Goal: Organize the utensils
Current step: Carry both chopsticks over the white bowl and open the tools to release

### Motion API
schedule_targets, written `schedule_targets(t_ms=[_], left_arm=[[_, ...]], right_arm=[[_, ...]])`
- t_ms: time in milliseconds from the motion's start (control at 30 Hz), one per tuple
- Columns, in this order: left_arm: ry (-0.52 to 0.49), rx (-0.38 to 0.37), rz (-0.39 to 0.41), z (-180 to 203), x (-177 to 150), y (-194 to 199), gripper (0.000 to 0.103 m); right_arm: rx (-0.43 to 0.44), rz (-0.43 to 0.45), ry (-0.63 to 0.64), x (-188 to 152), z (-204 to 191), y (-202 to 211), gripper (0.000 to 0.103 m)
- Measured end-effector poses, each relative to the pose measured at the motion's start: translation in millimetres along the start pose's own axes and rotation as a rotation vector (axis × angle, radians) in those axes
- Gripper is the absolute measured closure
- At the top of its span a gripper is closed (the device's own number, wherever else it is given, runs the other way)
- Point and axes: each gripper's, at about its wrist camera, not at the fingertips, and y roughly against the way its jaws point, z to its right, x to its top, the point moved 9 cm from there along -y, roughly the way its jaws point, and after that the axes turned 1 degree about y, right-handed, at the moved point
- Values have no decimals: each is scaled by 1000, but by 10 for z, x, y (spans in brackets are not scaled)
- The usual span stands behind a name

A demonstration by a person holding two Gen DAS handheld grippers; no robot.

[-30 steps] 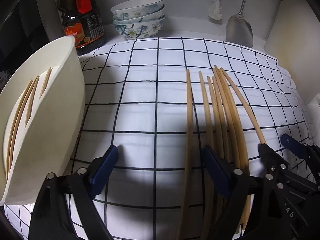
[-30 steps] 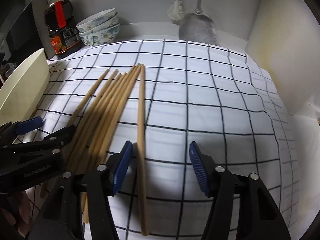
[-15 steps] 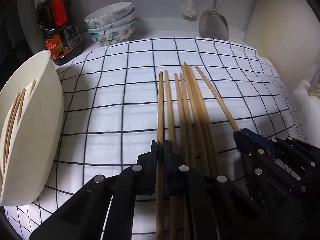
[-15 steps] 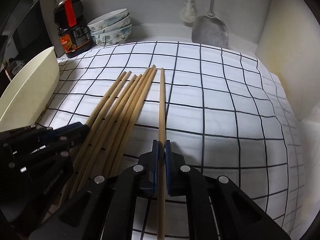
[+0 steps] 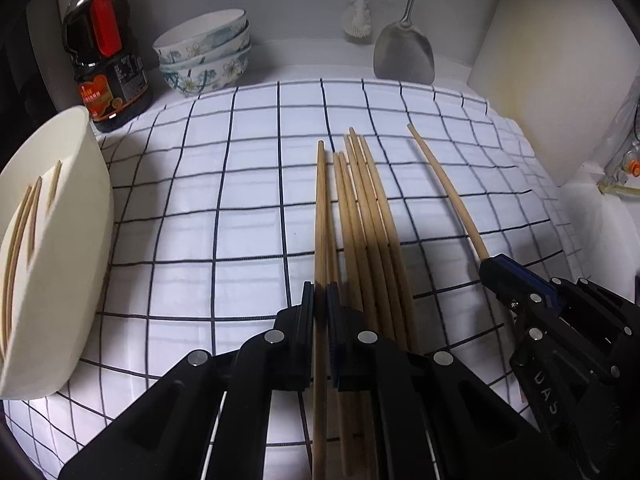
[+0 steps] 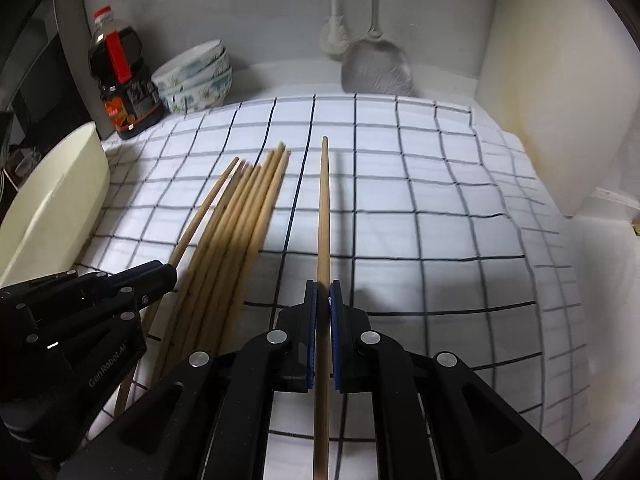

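Note:
Several wooden chopsticks lie side by side on a black-and-white checked cloth. My left gripper is shut on the leftmost chopstick. In the left wrist view, my right gripper at the right is shut on another chopstick, angled away from the bundle. In the right wrist view, the right gripper pinches that chopstick, raised off the cloth. The bundle lies to its left, beside the left gripper. A cream holder at the left has chopsticks inside.
At the back left stand a dark oil bottle and stacked flowered bowls. A metal spatula and a brush hang on the back wall. A pale board closes off the right side.
Both grippers were open a second ago and have shut, each on one chopstick. Both have since risen a little; the right one's chopstick has come away from the bundle.

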Motion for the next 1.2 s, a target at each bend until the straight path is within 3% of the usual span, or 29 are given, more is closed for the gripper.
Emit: schedule_targets(t_ms=[300, 433, 667, 967, 1200], left_arm=[[38, -7, 94, -314, 325, 721, 96], [69, 38, 151, -708, 465, 1082, 96], [153, 153, 224, -1613, 537, 1555, 96], [288, 232, 161, -2680, 249, 1422, 96], [321, 230, 118, -3048, 157, 1145, 96]], right_arm=[[33, 81, -4, 316, -128, 508, 97], [68, 118, 26, 500, -421, 695, 97], [203, 167, 111, 830, -1347, 832, 97], [395, 74, 197, 948, -2750, 461, 97], [421, -27, 213, 922, -3270, 56, 97]])
